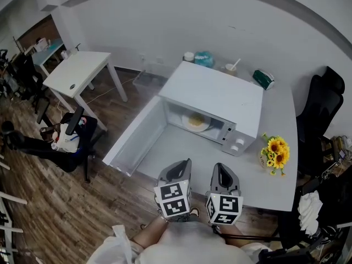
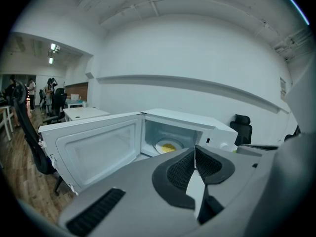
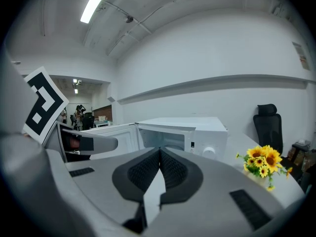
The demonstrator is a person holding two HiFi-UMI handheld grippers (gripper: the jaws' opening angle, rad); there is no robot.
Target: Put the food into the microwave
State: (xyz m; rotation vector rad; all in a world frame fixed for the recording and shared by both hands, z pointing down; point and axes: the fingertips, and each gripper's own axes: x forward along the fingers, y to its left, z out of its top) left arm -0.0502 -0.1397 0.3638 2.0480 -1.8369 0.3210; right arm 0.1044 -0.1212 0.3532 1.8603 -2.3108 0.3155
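Ahead and left of the left tongs (image 1: 183, 165), the door (image 1: 137, 139) of the microwave (image 1: 220, 89) stands swung wide, its free edge nearest that pair. Straight ahead of both pairs and well apart from them, the food (image 1: 195, 120) already lies on a plate (image 1: 204, 126) inside the cavity. Both the left tongs and the right tongs (image 1: 220, 169) are pressed together on nothing, so shutting the door, probably what remains, looks easiest from the left.
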